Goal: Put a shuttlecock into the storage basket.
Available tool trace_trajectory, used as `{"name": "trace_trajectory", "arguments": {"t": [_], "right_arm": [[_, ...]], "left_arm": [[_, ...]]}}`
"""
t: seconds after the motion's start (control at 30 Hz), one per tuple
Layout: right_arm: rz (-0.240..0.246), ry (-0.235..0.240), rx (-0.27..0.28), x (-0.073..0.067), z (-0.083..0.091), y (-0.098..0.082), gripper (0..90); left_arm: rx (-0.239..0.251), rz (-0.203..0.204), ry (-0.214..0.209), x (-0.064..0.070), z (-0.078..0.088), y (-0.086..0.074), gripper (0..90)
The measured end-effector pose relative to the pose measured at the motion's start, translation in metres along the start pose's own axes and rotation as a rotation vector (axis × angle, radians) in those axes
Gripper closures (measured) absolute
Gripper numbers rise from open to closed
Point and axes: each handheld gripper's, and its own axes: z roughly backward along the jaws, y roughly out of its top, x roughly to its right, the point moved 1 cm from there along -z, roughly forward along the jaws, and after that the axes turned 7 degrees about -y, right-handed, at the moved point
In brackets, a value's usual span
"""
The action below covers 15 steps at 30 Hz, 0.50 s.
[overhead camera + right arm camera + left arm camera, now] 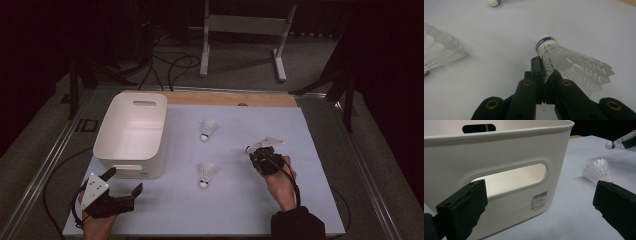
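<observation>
So a white plastic bin [131, 134] is parked at the left side of the pale blue worktop [230, 200], with handle slots cut in both ends and a small barcode label [539, 201] stuck low on the near wall. The left gripper [122, 181] is held just in front of that near wall, jaws spread wide and nothing between them; in the left gripper view the bin's handle slot is framed right between the two black jaws.

Over on the right, the right gripper [254, 151] is clamped tight on a shuttlecock [571, 61], pinched by the plastic skirt, with its white cork and blue band pointed away from the hand [281, 182]. From the high view it can't be told for sure whether it's lifted off the worktop or resting on it.

Two more shuttlecocks are left lying loose on the worktop: one [207, 129] up toward the far edge near the bin's far right corner, and another [205, 174] closer in, roughly between the two grippers. Both are well apart from the bin. Cables [170, 62] are seen on the floor beyond the worktop.
</observation>
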Motion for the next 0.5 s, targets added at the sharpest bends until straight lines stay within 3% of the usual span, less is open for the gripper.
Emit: {"name": "trace_trajectory", "arguments": {"t": [0.5], "right_arm": [[0.024, 0.008, 0.008, 0.0022, 0.0089, 0.0101, 89.2]], "left_arm": [[-0.001, -0.001, -0.001, 0.0003, -0.0003, 0.0, 0.0]]}}
